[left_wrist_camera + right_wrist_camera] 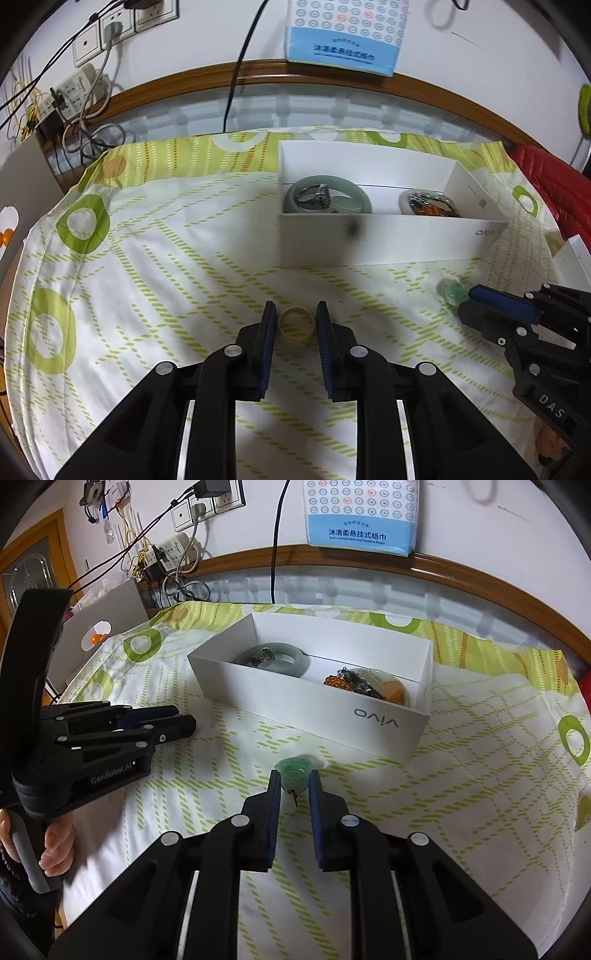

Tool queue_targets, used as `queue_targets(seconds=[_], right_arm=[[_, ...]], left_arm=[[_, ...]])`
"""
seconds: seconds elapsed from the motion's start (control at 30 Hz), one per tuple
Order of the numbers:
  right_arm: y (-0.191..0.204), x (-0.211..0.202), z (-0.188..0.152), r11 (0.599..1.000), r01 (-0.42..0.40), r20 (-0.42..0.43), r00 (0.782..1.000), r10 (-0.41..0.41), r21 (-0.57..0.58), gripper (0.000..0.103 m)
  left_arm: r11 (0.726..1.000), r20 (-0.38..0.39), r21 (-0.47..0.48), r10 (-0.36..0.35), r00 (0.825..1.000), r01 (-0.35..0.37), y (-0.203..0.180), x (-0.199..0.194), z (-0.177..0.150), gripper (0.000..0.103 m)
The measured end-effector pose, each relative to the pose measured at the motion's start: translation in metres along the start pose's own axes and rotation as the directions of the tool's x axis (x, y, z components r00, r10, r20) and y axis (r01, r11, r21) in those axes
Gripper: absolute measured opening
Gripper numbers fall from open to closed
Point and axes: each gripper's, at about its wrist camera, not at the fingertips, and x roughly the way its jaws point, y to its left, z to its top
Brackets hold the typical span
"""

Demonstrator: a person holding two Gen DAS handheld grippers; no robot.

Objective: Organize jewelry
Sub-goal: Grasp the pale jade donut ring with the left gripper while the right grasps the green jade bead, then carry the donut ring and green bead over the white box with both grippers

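Observation:
My left gripper (296, 308) is shut on a pale yellow ring (296, 325) that lies on the green-patterned cloth (166, 277). Its two pads touch the ring's sides. My right gripper (294, 775) is shut on a green jade pendant (293, 777) with a short red cord, just in front of the white box (295, 701). The left wrist view shows the same pendant (448, 291) at the right gripper's (469, 299) tips. The box (388, 240) holds a jade bangle (327, 195) with a silver ring on it. Its other compartment holds beaded pieces (369, 686).
A wooden bed rail (184, 79) curves behind the cloth, with power strips and cables (74, 92) at the left. A blue tissue pack (362, 517) hangs on the wall. A red padded item (546, 184) lies at the right. A hand (55, 845) grips the left gripper's (184, 720) handle.

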Motion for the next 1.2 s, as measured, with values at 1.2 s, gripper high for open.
queue_targets(seconds=[1.2], right_arm=[[-0.006, -0.003, -0.005, 0.997, -0.034, -0.003, 0.999, 0.034, 0.065, 0.014]], left_arm=[[0.991, 0.013, 0.103, -0.092, 0.996, 0.09, -0.021, -0.01, -0.012, 0.022]])
